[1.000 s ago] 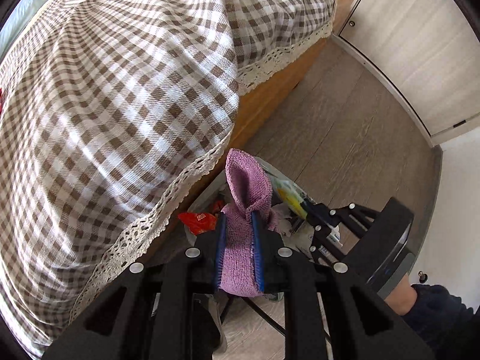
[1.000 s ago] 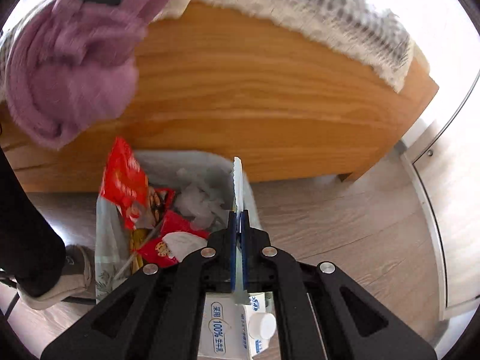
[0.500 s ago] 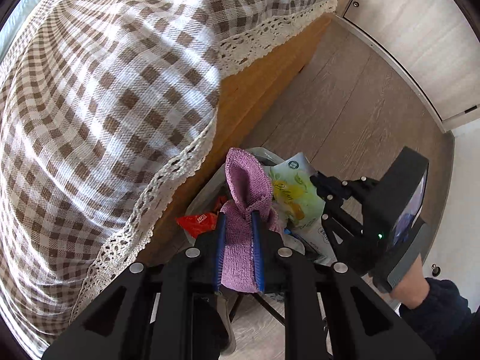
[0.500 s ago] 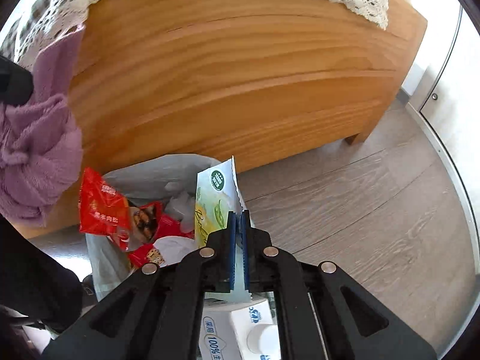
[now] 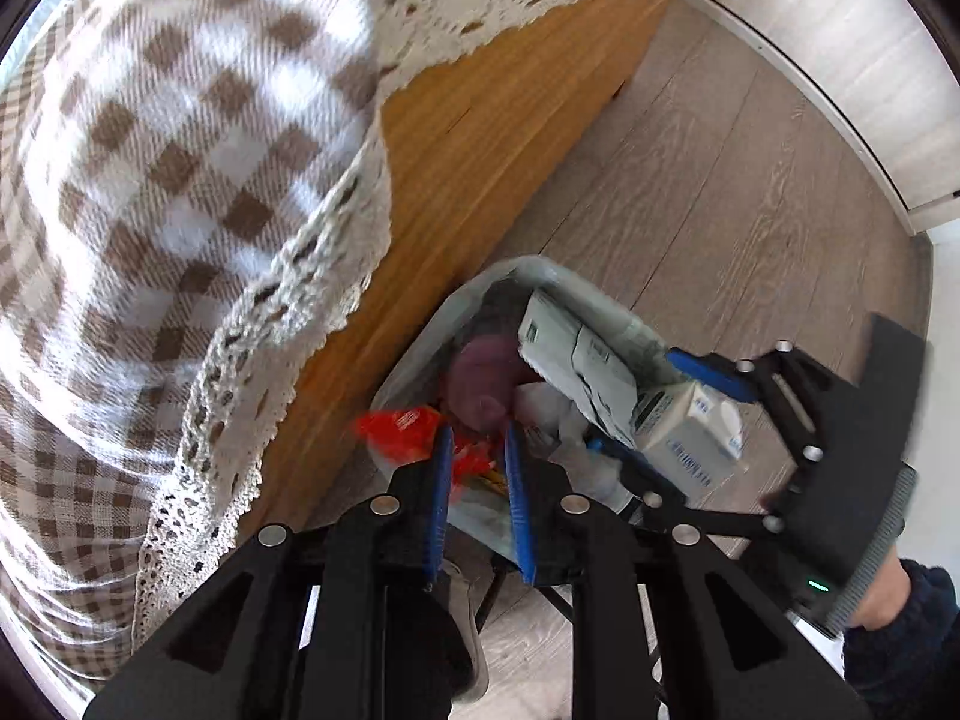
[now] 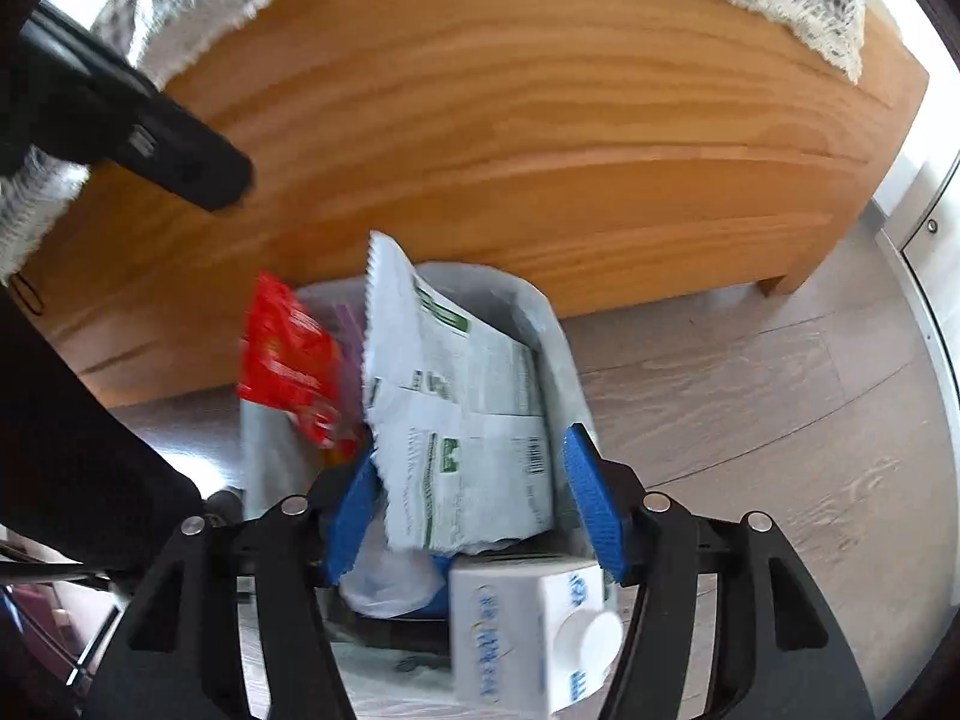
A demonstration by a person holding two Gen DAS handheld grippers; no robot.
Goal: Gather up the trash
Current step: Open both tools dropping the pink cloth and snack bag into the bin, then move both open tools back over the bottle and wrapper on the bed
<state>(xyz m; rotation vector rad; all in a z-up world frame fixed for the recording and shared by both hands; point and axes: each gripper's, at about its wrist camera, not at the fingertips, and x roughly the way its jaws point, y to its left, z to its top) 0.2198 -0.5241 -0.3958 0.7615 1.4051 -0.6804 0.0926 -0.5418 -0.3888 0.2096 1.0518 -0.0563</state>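
Now both tools hang spread and empty over the trash bin [image 6: 558, 324]: the right tool [image 6: 474, 510] has the white printed wrapper [image 6: 462, 414] loose between its fingers, the milk carton [image 6: 528, 630] just below it. Ahead of the left tool [image 5: 477, 504], the purple cloth [image 5: 480, 384] lies inside the bin beside a red snack bag [image 5: 402, 432], close against the wooden bed frame [image 6: 510, 138].

both black two-finger grippers are spread apart, holding nothing: left gripper [image 5: 477, 498] bottom centre of its frame, right gripper [image 6: 474, 507] low centre, wider.
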